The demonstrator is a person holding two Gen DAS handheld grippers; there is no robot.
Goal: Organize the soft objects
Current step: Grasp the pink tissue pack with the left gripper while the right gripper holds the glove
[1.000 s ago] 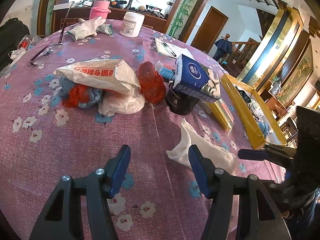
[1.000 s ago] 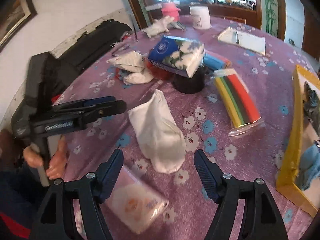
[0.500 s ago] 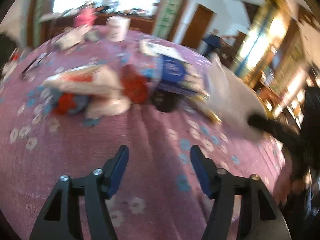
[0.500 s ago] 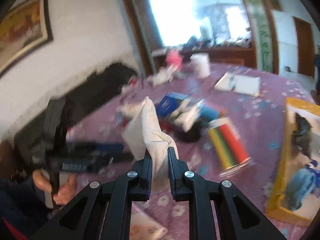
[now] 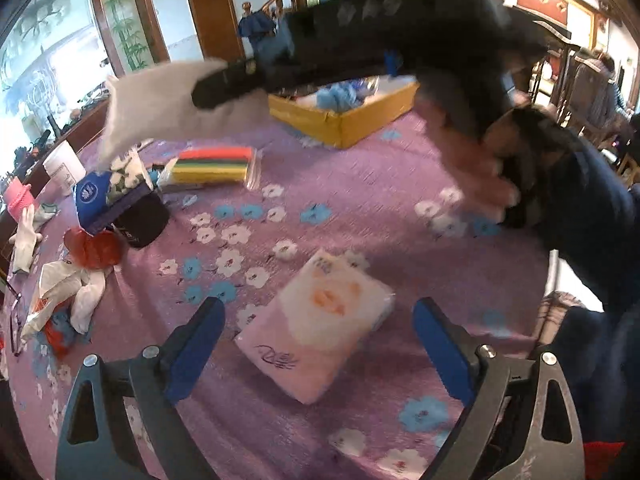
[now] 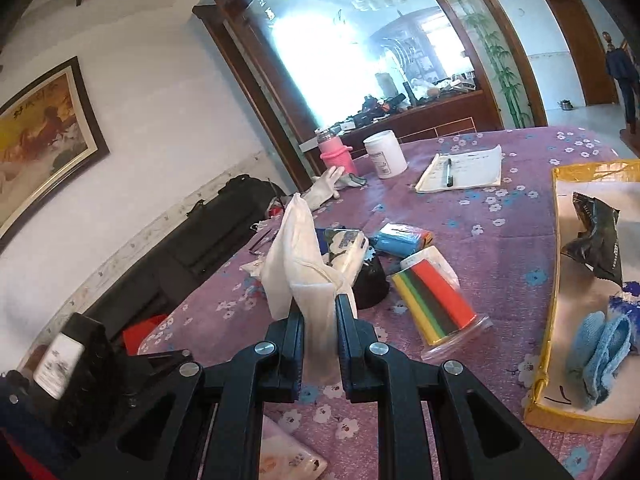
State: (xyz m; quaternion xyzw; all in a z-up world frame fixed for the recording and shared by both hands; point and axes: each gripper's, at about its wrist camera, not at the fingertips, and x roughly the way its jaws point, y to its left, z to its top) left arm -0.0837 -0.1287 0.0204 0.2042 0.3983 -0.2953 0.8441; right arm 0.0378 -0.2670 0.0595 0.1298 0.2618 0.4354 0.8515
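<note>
The right gripper (image 6: 318,300) is clamped tight on a white cloth (image 6: 298,256). The cloth sticks up out of the jaws, lifted off the purple tabletop (image 6: 500,240). The left gripper (image 5: 316,332) is opening wide, with nothing pinched in it. A pink tissue pack (image 5: 316,328) lies flat on the tabletop near its front edge, between the two blue fingers (image 5: 196,344) but below them, not touched. A yellow box (image 6: 554,280) sits at the right edge.

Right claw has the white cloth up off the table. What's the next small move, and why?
Probably carry the white cloth, pinched in the shut right claw, across to the yellow box and release there. The box already holds a blue cloth. The left claw, opening above the pink tissue pack, looks set for that next.
</note>
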